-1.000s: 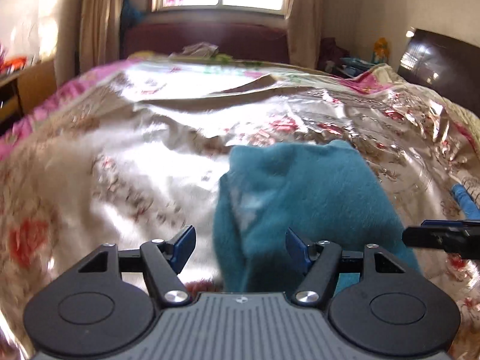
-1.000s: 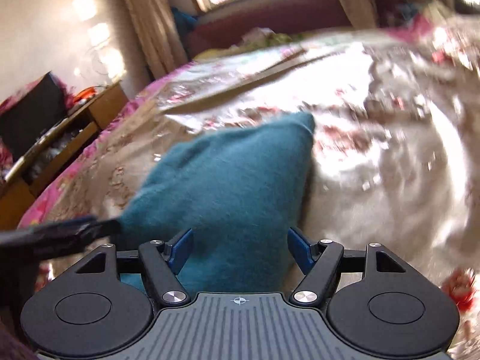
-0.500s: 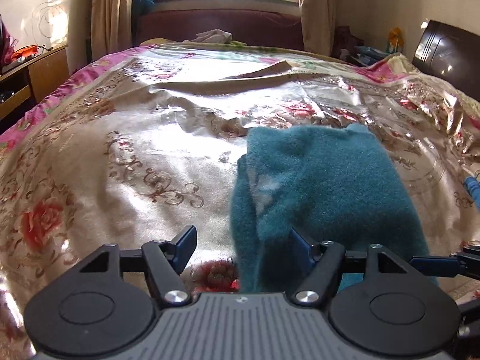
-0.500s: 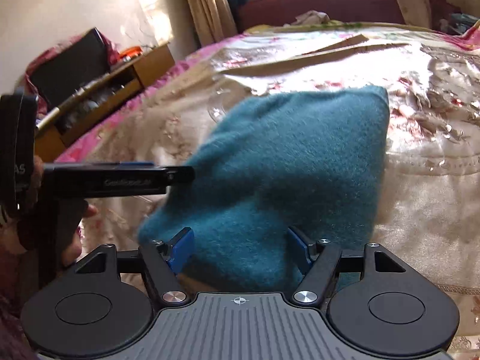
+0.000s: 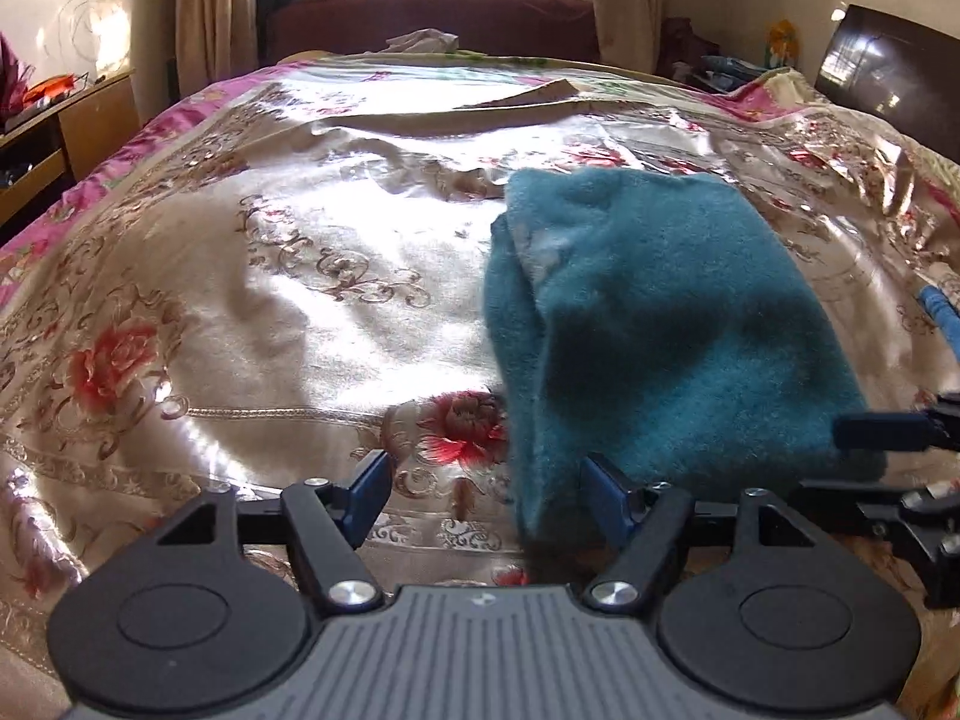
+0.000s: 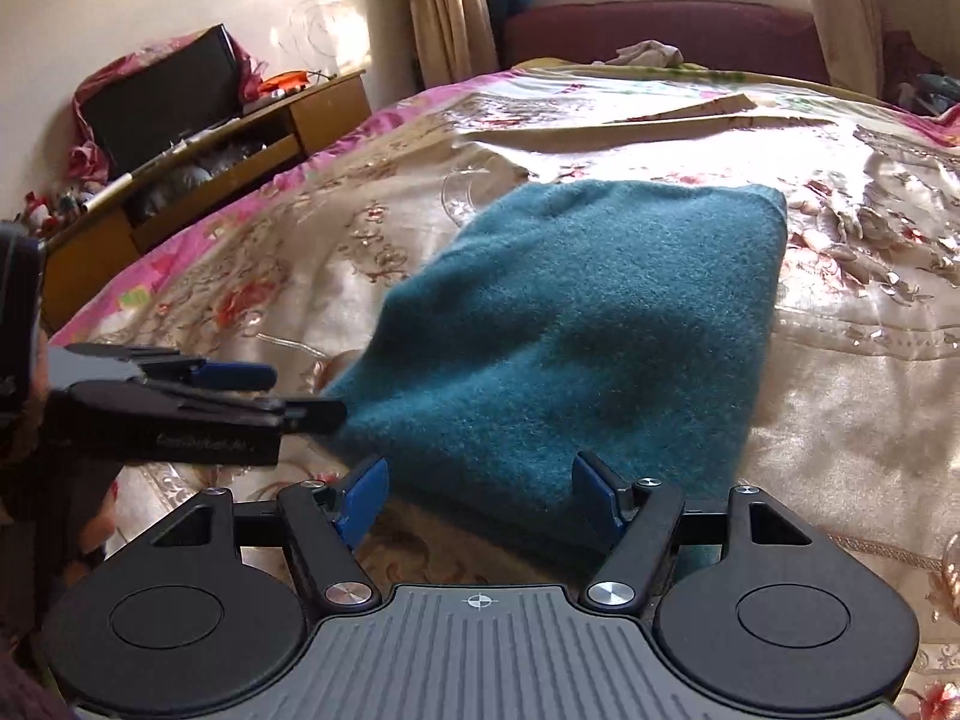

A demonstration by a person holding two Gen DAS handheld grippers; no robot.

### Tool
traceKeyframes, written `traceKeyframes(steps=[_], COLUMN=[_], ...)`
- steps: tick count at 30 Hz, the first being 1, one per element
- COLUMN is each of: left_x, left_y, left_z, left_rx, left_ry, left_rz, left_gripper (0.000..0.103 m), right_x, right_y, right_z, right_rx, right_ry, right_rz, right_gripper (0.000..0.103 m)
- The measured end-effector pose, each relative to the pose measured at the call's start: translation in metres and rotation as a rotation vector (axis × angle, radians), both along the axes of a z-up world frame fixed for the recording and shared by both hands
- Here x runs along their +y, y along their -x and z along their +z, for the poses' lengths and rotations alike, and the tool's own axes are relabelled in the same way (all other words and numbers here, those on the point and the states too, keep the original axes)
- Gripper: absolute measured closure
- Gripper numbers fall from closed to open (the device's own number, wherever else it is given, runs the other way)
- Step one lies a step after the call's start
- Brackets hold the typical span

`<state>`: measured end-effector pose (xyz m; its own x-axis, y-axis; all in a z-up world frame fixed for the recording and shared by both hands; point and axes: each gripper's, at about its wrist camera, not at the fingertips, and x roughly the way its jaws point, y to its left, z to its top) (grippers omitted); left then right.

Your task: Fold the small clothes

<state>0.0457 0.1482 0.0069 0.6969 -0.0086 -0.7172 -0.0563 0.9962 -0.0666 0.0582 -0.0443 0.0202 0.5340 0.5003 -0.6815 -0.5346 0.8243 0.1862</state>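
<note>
A folded teal fuzzy garment (image 5: 654,312) lies flat on the shiny floral bedspread (image 5: 240,300); it also shows in the right wrist view (image 6: 576,324). My left gripper (image 5: 486,489) is open and empty, its right finger at the garment's near left corner. My right gripper (image 6: 477,495) is open and empty, just short of the garment's near edge. The left gripper shows from the side in the right wrist view (image 6: 282,396), beside the garment's left corner. The right gripper shows at the right edge of the left wrist view (image 5: 900,420).
A wooden side cabinet (image 6: 210,168) with a black screen (image 6: 162,102) stands left of the bed. A dark red sofa (image 5: 432,18) and a window lie beyond the far end. A dark headboard (image 5: 900,78) stands at the right. A loose cloth (image 5: 420,39) lies far back.
Both grippers have pulled back from the garment toward the near side of the bed and stay open. The garment lies still in its folded shape.
</note>
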Motion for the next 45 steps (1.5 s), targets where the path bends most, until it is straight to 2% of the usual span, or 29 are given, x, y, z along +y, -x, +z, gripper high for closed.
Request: traceKeyframes(steps=[2, 11, 13, 19, 30, 37, 45], left_x=[0.004, -0.022, -0.028, -0.047, -0.058, -0.066, -0.066], left_y=[0.000, 0.028, 0.033, 0.038, 0.040, 0.038, 0.037], left_z=[0.001, 0.007, 0.007, 0.001, -0.007, -0.009, -0.011], left_rx=[0.007, 0.059, 0.071, 0.101, 0.134, 0.158, 0.179], left_ry=[0.028, 0.036, 0.043, -0.015, -0.033, -0.084, -0.067], left_rz=[0.023, -0.003, -0.009, -0.022, -0.029, -0.030, -0.022], left_gripper=[0.028, 0.028, 0.025, 0.023, 0.022, 0.017, 0.017], right_x=[0.001, -0.002, -0.004, -0.011, -0.020, -0.021, -0.024], right_y=[0.001, 0.016, 0.020, 0.029, 0.034, 0.034, 0.034], right_z=[-0.001, 0.001, 0.000, -0.006, -0.017, -0.022, -0.026], right_rx=[0.003, 0.009, 0.008, 0.016, 0.046, 0.058, 0.077], right_ry=[0.010, 0.025, 0.037, 0.055, 0.065, 0.068, 0.063], right_rz=[-0.003, -0.066, -0.094, -0.148, -0.205, -0.213, -0.228], right_gripper=[0.034, 0.034, 0.030, 0.028, 0.025, 0.024, 0.024])
